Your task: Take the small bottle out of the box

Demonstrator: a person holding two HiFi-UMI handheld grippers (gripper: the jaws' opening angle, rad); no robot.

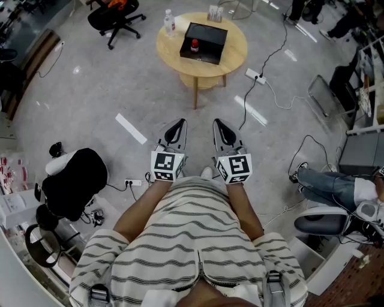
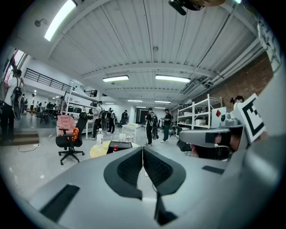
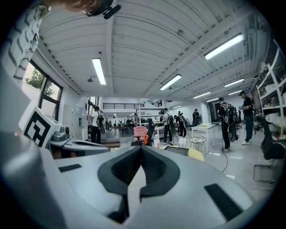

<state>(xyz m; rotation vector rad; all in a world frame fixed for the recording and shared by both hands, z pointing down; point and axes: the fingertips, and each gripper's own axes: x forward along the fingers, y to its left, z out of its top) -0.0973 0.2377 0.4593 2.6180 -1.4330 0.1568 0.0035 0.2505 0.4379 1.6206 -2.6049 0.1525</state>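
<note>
A black box (image 1: 206, 42) lies on a round wooden table (image 1: 231, 57) far ahead in the head view. A small red-capped bottle (image 1: 194, 45) stands in the box at its left side. My left gripper (image 1: 177, 127) and right gripper (image 1: 221, 127) are held side by side close to my body, well short of the table, both shut with nothing between the jaws. In the left gripper view the box (image 2: 119, 146) and small bottle (image 2: 115, 147) show small past the shut left gripper (image 2: 143, 150). The right gripper view shows the shut right gripper (image 3: 141, 150) and the table (image 3: 195, 154) beyond.
A clear water bottle (image 1: 170, 22) and a small holder (image 1: 215, 13) stand on the table. A power strip (image 1: 255, 75) with cables lies on the floor right of it. A black office chair (image 1: 114, 17) is back left; a seated person's legs (image 1: 327, 186) at right.
</note>
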